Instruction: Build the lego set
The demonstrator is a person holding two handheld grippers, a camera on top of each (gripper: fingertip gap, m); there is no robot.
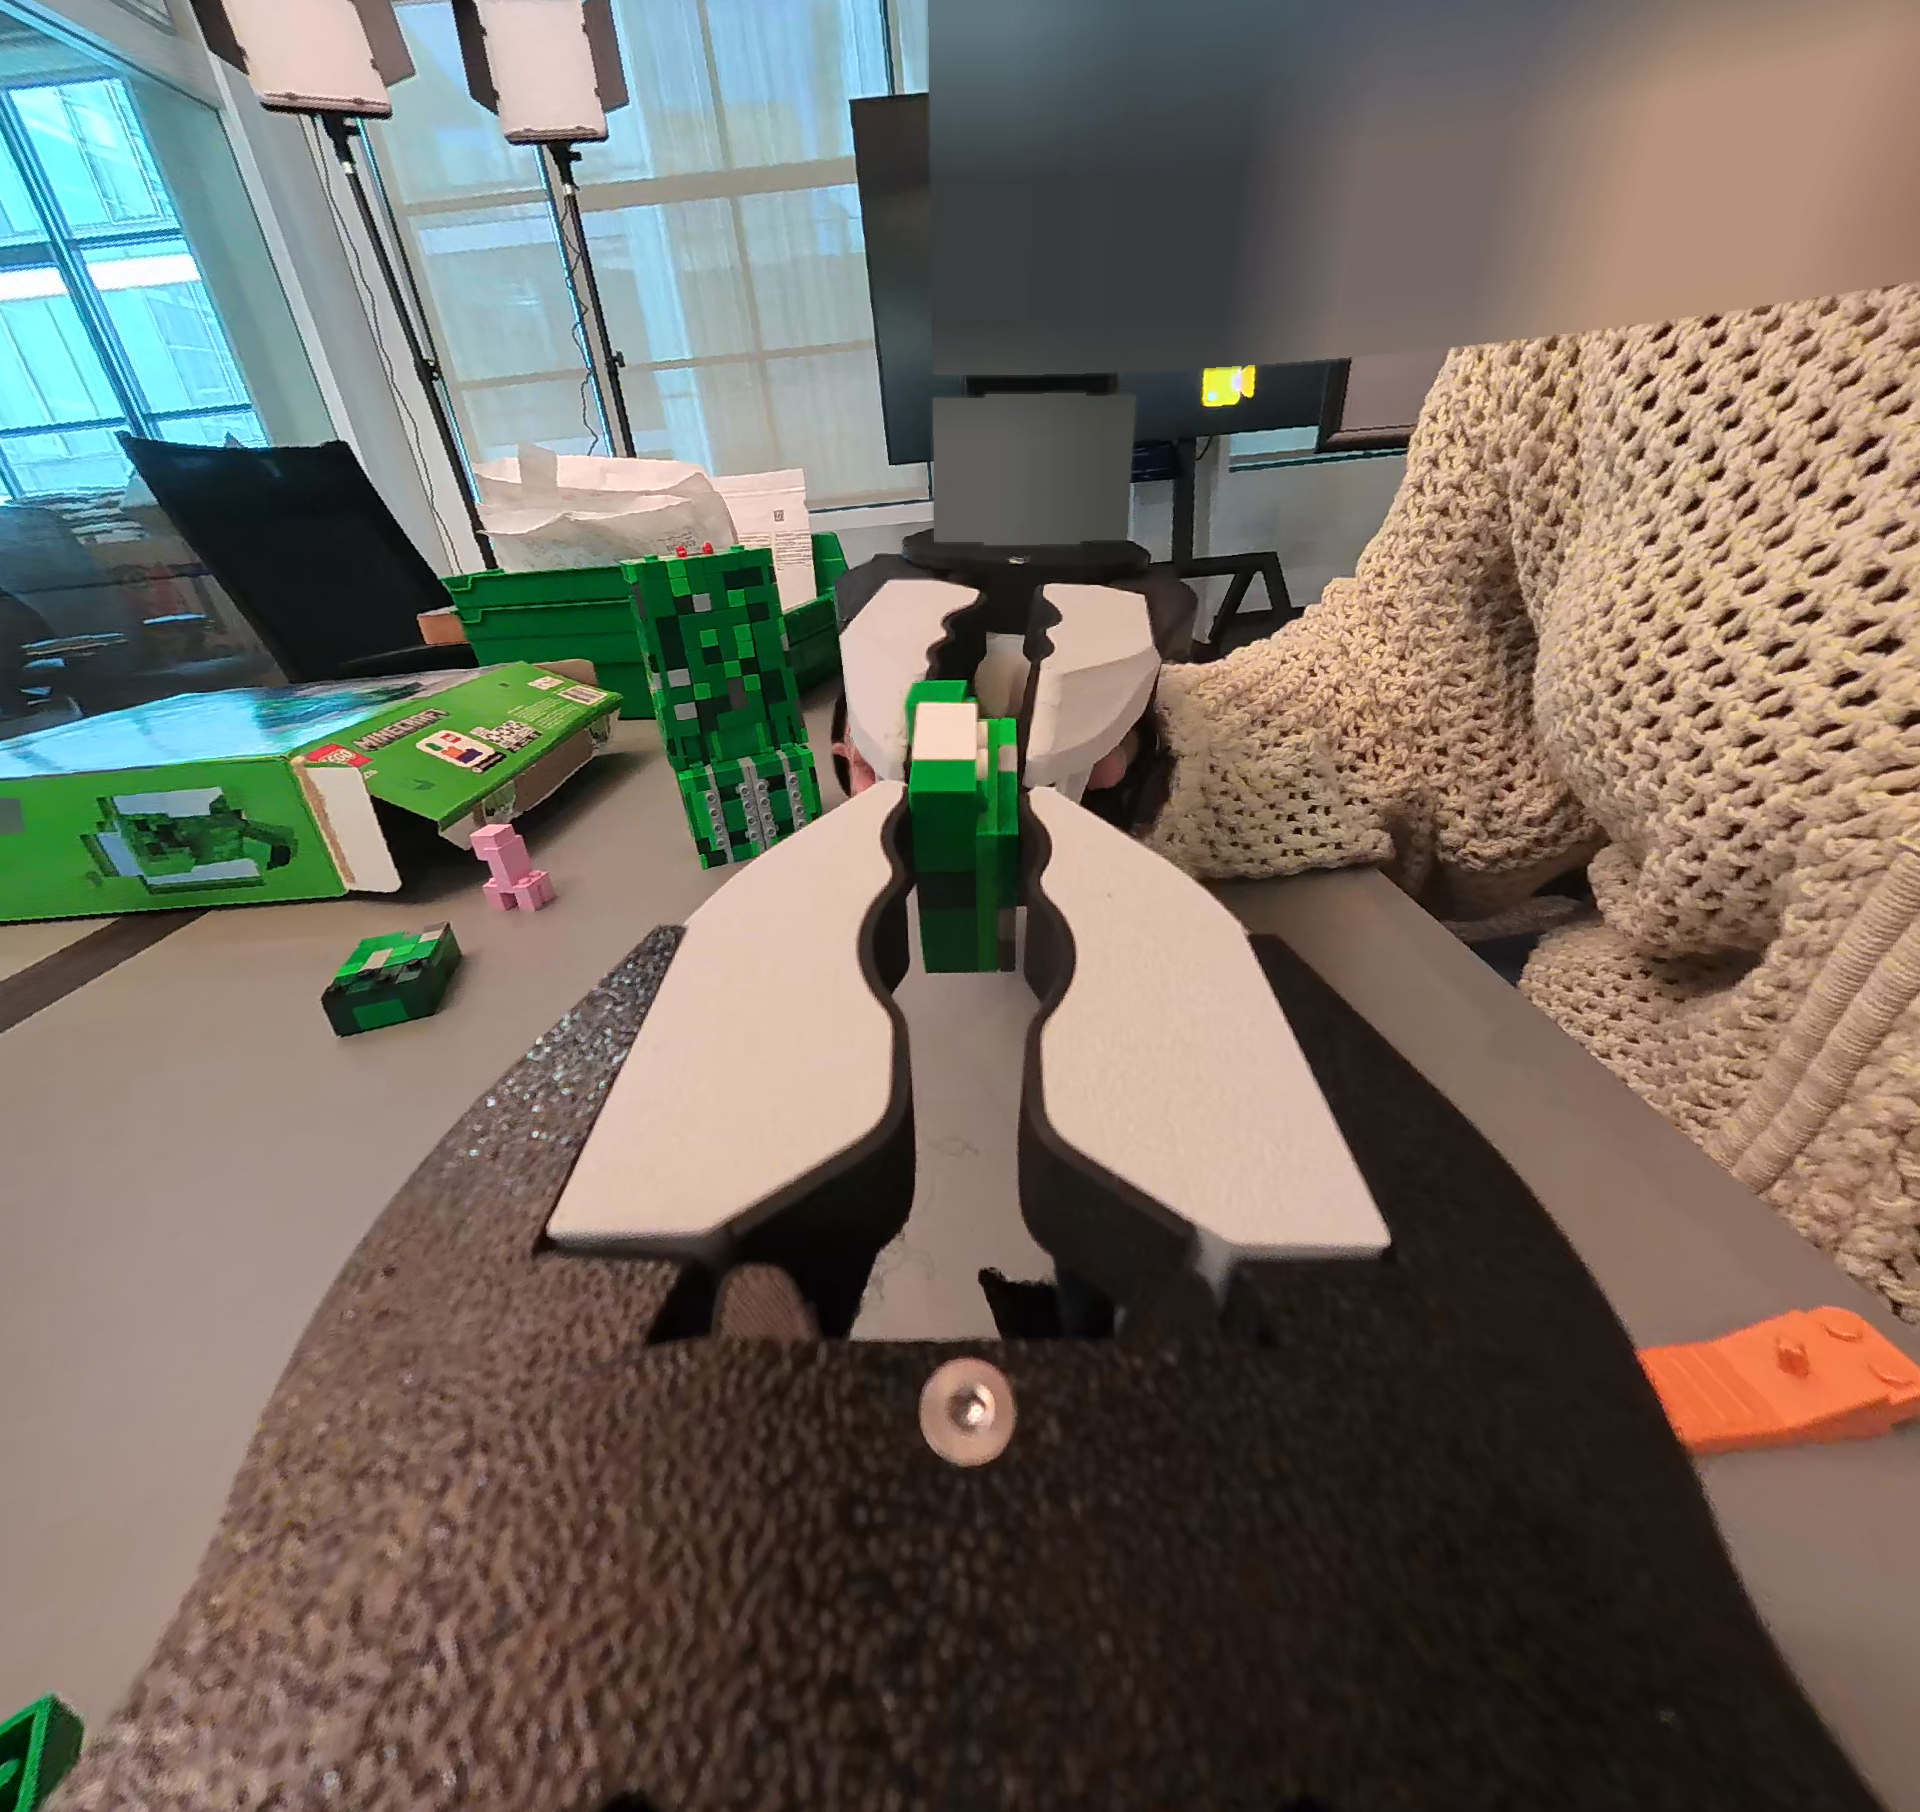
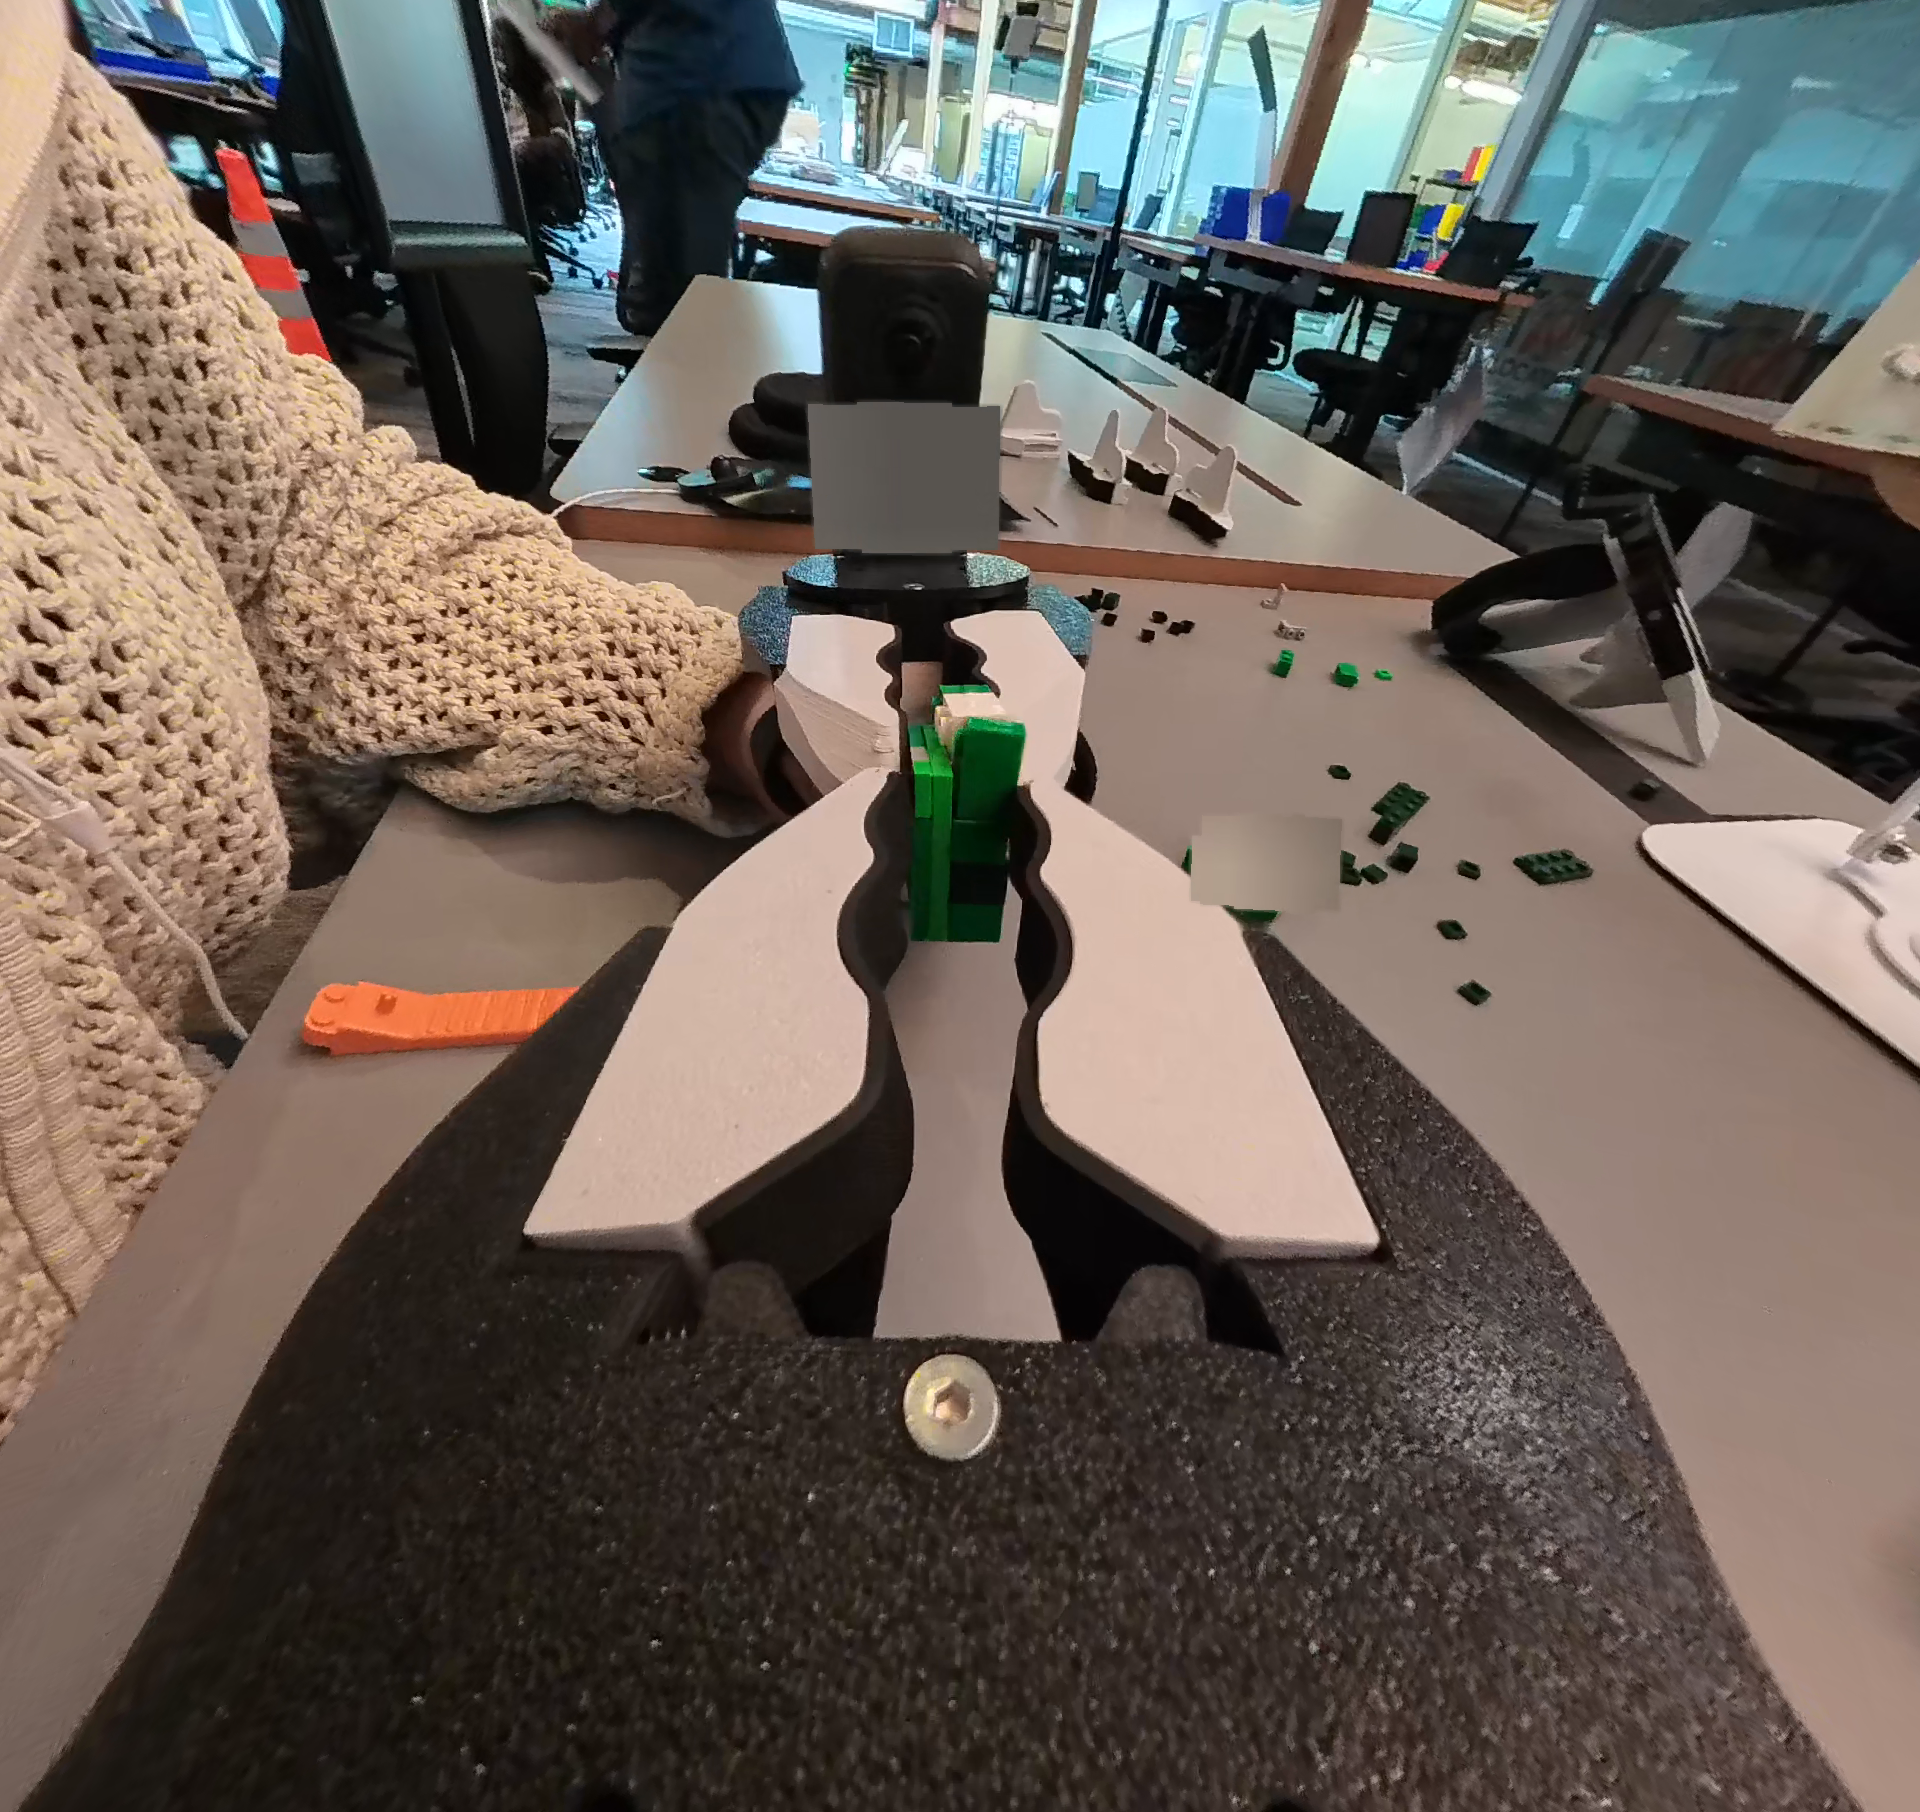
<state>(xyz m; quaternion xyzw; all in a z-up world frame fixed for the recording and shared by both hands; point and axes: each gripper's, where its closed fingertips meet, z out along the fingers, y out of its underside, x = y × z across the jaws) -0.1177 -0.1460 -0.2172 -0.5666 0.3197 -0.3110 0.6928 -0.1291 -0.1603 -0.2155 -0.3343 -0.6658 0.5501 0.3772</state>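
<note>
A small green brick assembly [image 1: 961, 869] with a white brick on top stands upright on the grey table [image 1: 208, 1191]. My left gripper [image 1: 961, 812] is shut on it from one side. My right gripper [image 2: 954, 794] is shut on the same assembly [image 2: 961, 858] from the opposite side. Each gripper shows facing me in the other's view: the right one in the left wrist view [image 1: 997, 682], the left one in the right wrist view [image 2: 935, 692]. The assembly's lower part is hidden between the fingers.
A tall green pixel-pattern figure [image 1: 727, 702], an open set box [image 1: 208, 796], a pink brick pig [image 1: 509, 863] and a small dark green block [image 1: 395, 973] lie to the left. An orange brick separator [image 2: 436, 1014] lies near the sweater sleeve [image 2: 416, 619]. Loose green pieces [image 2: 1392, 827] scatter by a white board [image 2: 1818, 900]. Both grippers' tips are roughly 15 cm from the orange brick separator [image 2: 436, 1014]. My left wrist view [image 1: 1781, 1423] looks at it from another angle.
</note>
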